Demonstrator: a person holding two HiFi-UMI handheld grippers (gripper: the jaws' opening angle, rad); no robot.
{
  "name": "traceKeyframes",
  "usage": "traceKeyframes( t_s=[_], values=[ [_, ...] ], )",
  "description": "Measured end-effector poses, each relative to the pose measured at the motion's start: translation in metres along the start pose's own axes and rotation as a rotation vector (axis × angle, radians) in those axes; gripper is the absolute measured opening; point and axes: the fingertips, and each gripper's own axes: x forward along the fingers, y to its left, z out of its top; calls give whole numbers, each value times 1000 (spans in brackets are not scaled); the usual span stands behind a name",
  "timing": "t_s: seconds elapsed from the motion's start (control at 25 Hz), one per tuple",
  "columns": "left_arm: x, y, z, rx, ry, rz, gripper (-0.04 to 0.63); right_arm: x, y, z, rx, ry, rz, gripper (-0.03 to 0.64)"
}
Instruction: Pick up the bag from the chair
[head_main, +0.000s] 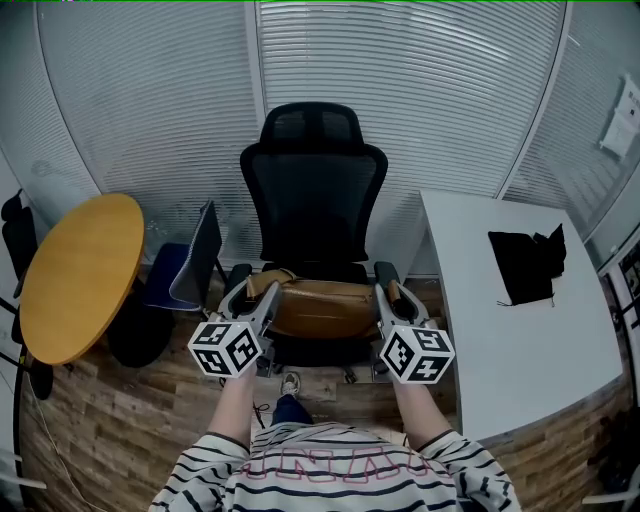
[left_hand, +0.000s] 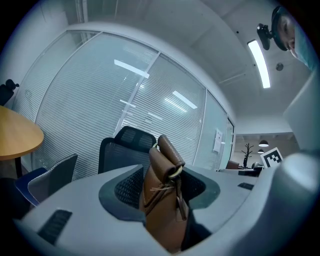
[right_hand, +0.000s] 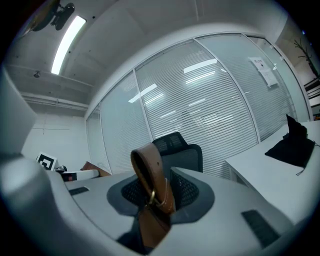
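Nearest the viewer, the left claw (head_main: 262, 292) and right claw (head_main: 386, 296) each clench one end of the tan leather bag (head_main: 322, 306). The bag lies across the seat of the black office chair (head_main: 313, 185). The grasp looks made; lifting it clear of the seat seems left. The leather is smooth and supple, with a looped strap (right_hand: 143, 151) and a brass ring (right_hand: 152, 198). Behind it rises the chair's mesh back.

Head view looks steeply down, chair (head_main: 318, 190) at 12 o'clock; gripper views level, close, sharing chair.

Brown bag (head_main: 320, 305), blk chair (head_main: 315, 195), yellow table (head_main: 80, 275), white desk (head_main: 520, 340), b/w striped shirt (head_main: 330, 475).
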Motion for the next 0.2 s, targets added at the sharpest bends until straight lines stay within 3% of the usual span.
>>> traceKeyframes(
  t_s=[0.2],
  values=[
    [8,8,-2,-11,0,5,216,11,-2,-2,-5,7,0,124]
  ],
)
